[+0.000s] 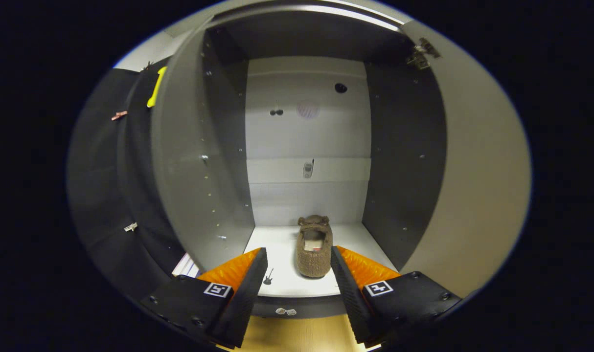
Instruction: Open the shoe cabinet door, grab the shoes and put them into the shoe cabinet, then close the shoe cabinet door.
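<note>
Shoe cabinet (204, 161) wide open in front of us, its door (478, 186) swung out to the right with a hinge (422, 54) showing near the top corner. And there's the shoe, a brown fuzzy slipper (314, 248), sitting flat on the cabinet's pale bottom shelf (282, 254), toe pointing to the back wall, heel toward the camera. The gripper (299, 274) is spread apart, fingers empty, one on each side of the slipper's heel end; the right finger (348, 286) looks just beside the slipper, whether touching I can't tell, the left finger (250, 286) stands clear of it. Small dark mark on the shelf near the left finger. Pale wooden floor (302, 335) shows below the cabinet's front edge.
</note>
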{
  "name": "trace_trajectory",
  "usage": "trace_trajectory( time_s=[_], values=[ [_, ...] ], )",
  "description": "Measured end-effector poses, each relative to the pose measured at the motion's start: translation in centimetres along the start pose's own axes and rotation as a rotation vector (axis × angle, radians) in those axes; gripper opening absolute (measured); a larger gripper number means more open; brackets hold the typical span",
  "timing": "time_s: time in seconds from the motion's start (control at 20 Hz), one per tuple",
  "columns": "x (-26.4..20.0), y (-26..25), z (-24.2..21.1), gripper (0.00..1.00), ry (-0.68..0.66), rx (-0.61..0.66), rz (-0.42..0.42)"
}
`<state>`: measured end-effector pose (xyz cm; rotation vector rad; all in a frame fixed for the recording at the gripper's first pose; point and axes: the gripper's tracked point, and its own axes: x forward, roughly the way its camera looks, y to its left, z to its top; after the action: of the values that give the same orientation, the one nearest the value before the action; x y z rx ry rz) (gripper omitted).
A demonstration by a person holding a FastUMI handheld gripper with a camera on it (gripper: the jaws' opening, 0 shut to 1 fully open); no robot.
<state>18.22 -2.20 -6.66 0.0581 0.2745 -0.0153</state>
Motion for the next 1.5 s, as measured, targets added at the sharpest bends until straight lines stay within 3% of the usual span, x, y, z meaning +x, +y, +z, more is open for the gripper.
trace_trajectory(
  time_s=[0.6, 1.0, 1.25, 1.5],
  values=[
    [-20.4, -6.6, 2.2, 0.83, -0.138, 0.086, -0.020],
    [-30.5, -16.2, 1.5, 0.83, -0.175, 0.061, -0.200],
    [-34.0, -23.7, 2.4, 0.83, -0.195, 0.045, -0.256],
    [-33.1, -30.4, 2.0, 0.83, -0.177, 0.056, -0.219]
  ],
)
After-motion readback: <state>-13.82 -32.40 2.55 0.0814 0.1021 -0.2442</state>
